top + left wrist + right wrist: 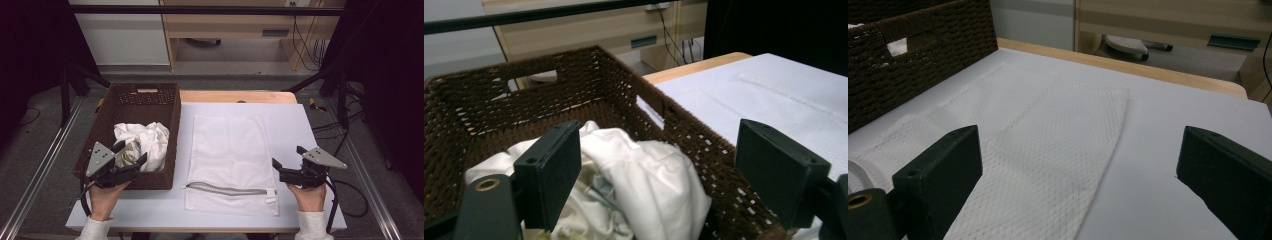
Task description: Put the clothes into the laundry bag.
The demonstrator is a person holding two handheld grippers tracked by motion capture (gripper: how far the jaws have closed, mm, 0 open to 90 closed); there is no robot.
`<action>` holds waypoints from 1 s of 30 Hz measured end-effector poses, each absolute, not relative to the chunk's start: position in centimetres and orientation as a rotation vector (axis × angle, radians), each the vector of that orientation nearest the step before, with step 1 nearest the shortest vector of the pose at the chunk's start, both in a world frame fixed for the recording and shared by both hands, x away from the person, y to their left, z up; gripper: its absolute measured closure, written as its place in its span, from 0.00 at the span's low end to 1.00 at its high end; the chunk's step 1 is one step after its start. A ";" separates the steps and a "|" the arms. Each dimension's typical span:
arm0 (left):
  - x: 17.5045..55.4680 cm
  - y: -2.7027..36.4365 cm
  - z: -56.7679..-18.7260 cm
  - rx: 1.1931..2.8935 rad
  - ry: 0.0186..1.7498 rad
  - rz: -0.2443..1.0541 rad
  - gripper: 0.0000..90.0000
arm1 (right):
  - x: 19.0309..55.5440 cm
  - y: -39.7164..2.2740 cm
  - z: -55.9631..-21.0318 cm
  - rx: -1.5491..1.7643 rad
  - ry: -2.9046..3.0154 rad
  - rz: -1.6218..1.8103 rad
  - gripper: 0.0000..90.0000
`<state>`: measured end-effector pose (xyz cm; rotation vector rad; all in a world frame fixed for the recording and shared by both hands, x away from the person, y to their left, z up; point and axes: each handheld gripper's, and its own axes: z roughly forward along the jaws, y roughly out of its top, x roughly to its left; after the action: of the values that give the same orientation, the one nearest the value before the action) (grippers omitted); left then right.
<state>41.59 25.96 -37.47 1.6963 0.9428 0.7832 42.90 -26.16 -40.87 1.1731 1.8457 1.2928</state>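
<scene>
A dark brown wicker basket (165, 125) stands on the left of the white table and holds a crumpled white garment (145, 140). A white mesh laundry bag (230, 155) lies flat in the middle, its grey zipper (227, 190) along the near edge. My left gripper (131, 153) hovers open over the near end of the basket, just above the garment (644, 180), with the basket rim (684, 125) ahead. My right gripper (289, 157) stands open to the right of the bag, aimed across the mesh bag (1048, 145), with nothing between its jaws.
The basket (918, 65) rises at the left in the right gripper view. A wooden strip (235, 96) runs along the table's far edge. Metal frame rails (45, 165) flank the table. Bare tabletop (305, 125) lies right of the bag.
</scene>
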 end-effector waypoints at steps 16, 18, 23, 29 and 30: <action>39.8 20.6 -38.1 1.725 0.837 0.692 0.54 | 42.7 -22.5 -40.8 1.092 1.998 1.328 0.19; 39.6 19.8 -38.2 1.741 0.818 0.674 0.60 | 42.8 -21.8 -40.9 1.081 2.026 1.343 0.22; 38.7 17.7 -38.8 1.779 0.791 0.652 0.75 | 42.7 -20.3 -41.3 1.049 2.083 1.327 0.28; 38.2 15.5 -40.2 1.837 0.771 0.625 0.84 | 42.7 -18.6 -42.3 1.034 2.154 1.301 0.35; 38.2 14.8 -41.0 1.859 0.766 0.602 0.87 | 42.8 -18.0 -43.0 1.027 2.197 1.295 0.37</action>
<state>38.22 14.76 -40.97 1.8589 0.7661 0.6018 42.77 -17.96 -43.04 1.0274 2.1973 1.2949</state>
